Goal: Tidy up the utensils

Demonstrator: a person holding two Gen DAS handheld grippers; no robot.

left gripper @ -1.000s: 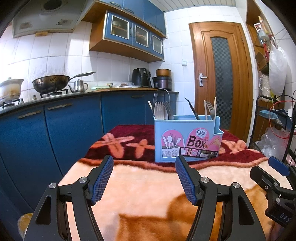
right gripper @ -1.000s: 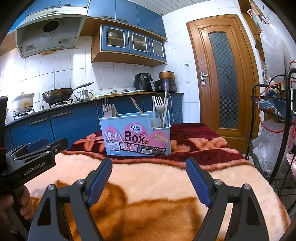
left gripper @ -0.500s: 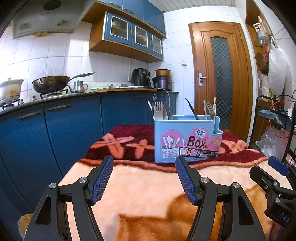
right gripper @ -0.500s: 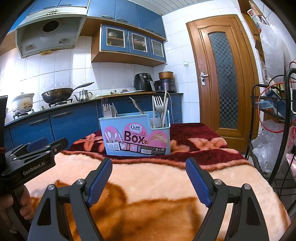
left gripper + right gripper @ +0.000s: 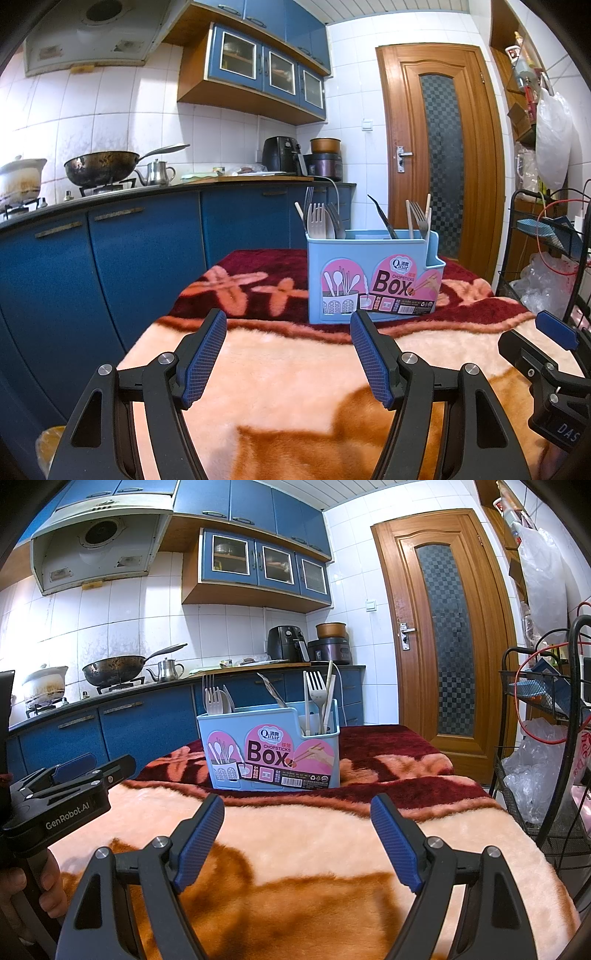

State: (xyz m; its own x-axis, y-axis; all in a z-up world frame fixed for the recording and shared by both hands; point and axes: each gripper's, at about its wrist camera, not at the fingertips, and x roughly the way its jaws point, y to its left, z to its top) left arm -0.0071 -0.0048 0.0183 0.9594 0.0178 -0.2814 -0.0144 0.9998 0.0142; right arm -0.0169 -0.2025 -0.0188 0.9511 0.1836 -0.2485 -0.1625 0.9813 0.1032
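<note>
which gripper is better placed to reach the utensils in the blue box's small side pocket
Right, probably. The box sits almost straight ahead of the open right gripper, its side pocket toward that side. From the left gripper, also open and empty, the box stands off to the right.

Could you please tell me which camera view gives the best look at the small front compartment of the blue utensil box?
The right wrist view: the front compartment shows its open top. The left wrist view shows it edge-on, at the box's right end.

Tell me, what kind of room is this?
It looks like a home kitchen. A wok sits on a gas stove beside a kettle, blue cabinets run under the counter, and a utensil box stands on the blanket-covered table.
</note>
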